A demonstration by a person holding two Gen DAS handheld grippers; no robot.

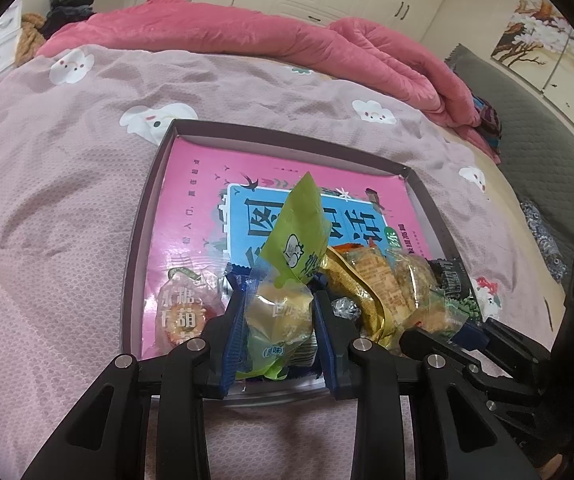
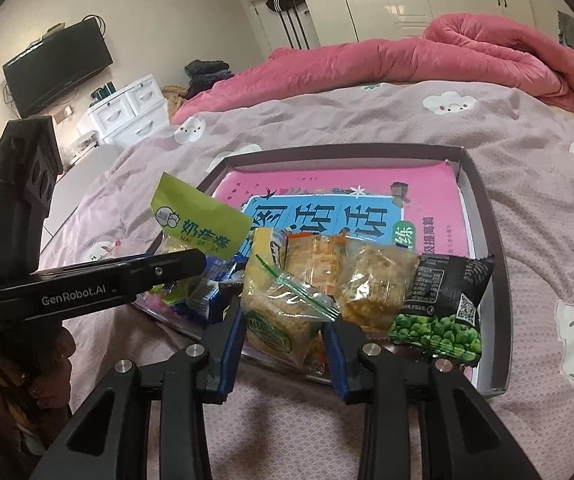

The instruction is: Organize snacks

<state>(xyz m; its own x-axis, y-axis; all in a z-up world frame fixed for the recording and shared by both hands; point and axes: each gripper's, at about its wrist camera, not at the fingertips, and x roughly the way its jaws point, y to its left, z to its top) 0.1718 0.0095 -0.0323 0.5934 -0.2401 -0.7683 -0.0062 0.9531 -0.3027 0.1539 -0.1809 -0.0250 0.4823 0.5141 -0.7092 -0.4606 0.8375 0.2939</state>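
A shallow dark-rimmed box [image 1: 139,232] [image 2: 499,248] with a pink printed floor lies on the bed. Several snack packets are piled at its near edge. My left gripper [image 1: 279,312] is shut on a green snack packet [image 1: 287,288] [image 2: 195,224], held upright over the box's near edge. My right gripper [image 2: 283,324] is shut on a clear packet of crackers [image 2: 275,312] [image 1: 427,304] in the pile. A black green-pea packet [image 2: 443,304] lies to its right. A round candy packet [image 1: 183,312] lies at the box's near left.
The box rests on a pink-grey bedspread [image 1: 67,184] [image 2: 527,160] with cloud prints. A rumpled pink quilt [image 1: 287,40] [image 2: 447,56] lies at the far side. White drawers [image 2: 131,112] and a wall TV [image 2: 55,72] stand beyond the bed.
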